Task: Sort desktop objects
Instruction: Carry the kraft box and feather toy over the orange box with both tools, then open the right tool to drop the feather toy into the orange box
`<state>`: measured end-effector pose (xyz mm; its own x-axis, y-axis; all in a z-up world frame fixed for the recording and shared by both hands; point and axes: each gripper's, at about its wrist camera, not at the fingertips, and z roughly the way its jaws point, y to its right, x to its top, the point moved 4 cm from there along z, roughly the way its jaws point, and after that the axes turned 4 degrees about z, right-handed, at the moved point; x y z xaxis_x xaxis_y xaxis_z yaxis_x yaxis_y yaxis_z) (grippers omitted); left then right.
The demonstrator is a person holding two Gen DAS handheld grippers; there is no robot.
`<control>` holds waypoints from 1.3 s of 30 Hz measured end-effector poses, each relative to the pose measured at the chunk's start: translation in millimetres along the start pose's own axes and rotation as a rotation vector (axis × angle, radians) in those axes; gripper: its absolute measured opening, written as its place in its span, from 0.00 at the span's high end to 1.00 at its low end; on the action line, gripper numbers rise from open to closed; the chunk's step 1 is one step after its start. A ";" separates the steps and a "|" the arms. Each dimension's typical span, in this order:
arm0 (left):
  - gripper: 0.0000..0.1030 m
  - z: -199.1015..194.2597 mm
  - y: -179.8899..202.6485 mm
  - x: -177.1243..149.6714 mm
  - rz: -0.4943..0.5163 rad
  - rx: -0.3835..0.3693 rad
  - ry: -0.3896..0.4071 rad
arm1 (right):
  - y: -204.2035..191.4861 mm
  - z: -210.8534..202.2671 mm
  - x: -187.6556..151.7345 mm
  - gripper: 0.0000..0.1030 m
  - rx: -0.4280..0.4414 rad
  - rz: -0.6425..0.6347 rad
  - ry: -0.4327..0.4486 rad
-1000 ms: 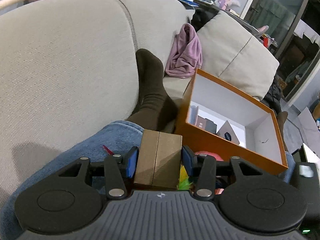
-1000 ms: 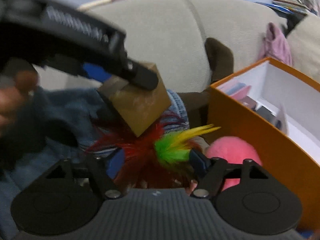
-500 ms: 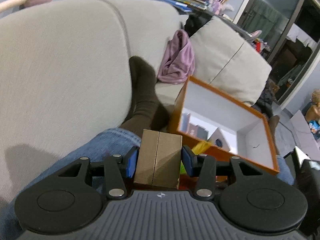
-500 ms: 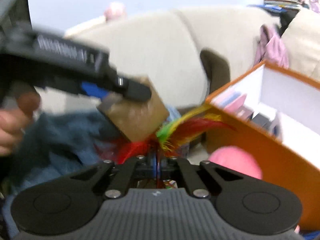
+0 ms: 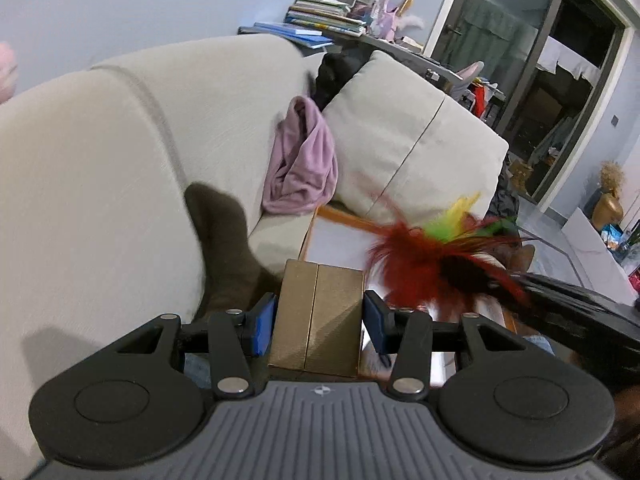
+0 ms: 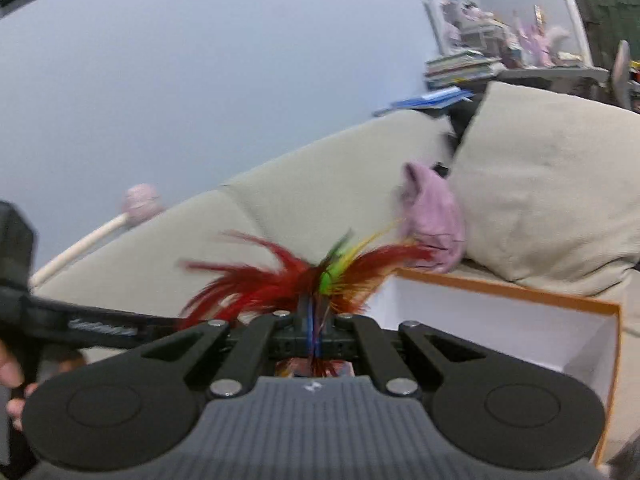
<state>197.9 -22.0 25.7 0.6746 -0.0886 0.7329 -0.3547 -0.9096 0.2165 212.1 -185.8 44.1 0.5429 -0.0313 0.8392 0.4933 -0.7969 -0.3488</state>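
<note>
My left gripper (image 5: 318,320) is shut on a brown cardboard box (image 5: 318,316), held upright above the lap. My right gripper (image 6: 314,320) is shut on a red, green and yellow feather toy (image 6: 304,280), lifted high; the feathers also show in the left wrist view (image 5: 436,256). The orange box with white inside (image 6: 520,320) sits on the sofa to the right, below the feathers; part of its rim shows in the left wrist view (image 5: 344,216). Its contents are hidden now.
A beige sofa (image 5: 120,160) with a large cushion (image 5: 408,136) lies ahead. A purple cloth (image 5: 304,164) rests against the backrest. A dark socked foot (image 5: 224,248) lies beside the orange box. Books (image 5: 320,12) are stacked behind the sofa.
My right gripper closed on the feather toy and lifted it above the orange box. My left gripper rose with the cardboard box still held. The pink ball is out of view.
</note>
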 end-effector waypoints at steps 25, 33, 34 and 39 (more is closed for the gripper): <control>0.48 50.8 10.2 11.9 0.003 -0.096 -0.075 | 60.9 72.3 -17.1 0.78 -0.090 0.139 -0.195; 0.48 62.5 71.9 22.6 0.082 -0.174 -0.087 | 99.9 42.7 -10.4 0.72 -0.227 0.190 -0.124; 0.48 66.3 78.9 20.3 0.088 -0.180 -0.103 | 106.0 40.7 -10.8 0.72 -0.245 0.193 -0.130; 0.48 97.7 102.4 2.8 0.111 -0.159 -0.227 | 128.0 36.4 -20.4 0.72 -0.300 0.194 -0.181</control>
<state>226.7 -155.0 -13.1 0.7475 -0.2889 0.5982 -0.5193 -0.8157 0.2549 288.9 -265.2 -32.8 0.7307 -0.1134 0.6732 0.1635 -0.9283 -0.3339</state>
